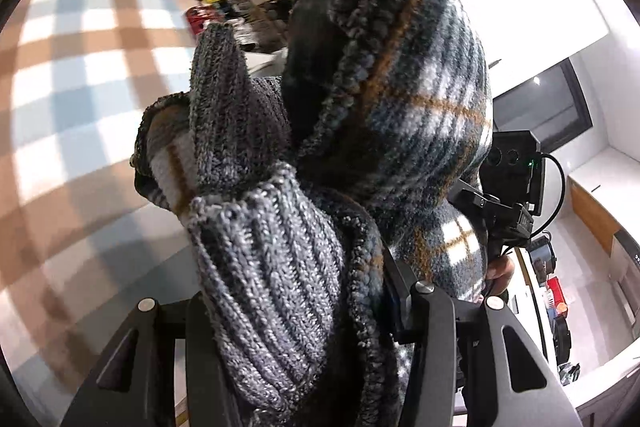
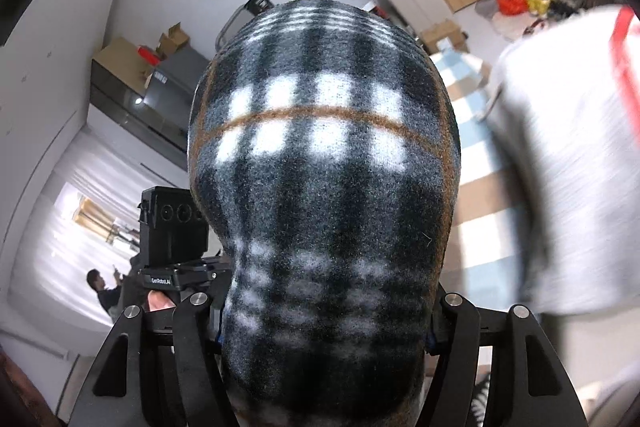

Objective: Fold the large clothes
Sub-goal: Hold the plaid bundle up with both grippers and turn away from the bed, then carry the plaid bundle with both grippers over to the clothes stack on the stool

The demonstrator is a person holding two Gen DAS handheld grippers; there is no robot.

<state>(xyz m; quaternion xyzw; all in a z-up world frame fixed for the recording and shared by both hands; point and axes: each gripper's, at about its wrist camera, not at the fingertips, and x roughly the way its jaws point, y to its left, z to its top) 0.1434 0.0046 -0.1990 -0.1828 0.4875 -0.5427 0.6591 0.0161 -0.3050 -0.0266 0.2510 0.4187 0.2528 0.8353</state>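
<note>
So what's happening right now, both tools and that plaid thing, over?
Left tool clamped on dark plaid fleece garment at its grey ribbed knit cuff. Right tool clamped on same fleece. Grey cloth close at right.

A dark plaid garment (image 2: 324, 187) with white squares and one thin brown line fills the middle of the view. It bulges up between the two fingers of the right hand-held gripper (image 2: 324, 327), which press on its sides. Left of the garment is the left hand-held gripper (image 2: 176, 227), a fingertip (image 2: 158, 301) under it. Right of the garment a checked cloth (image 2: 476, 163) lies, and a blurred grey fabric (image 2: 568, 167) further right. Behind the garment stand cardboard boxes (image 2: 132, 57).
</note>
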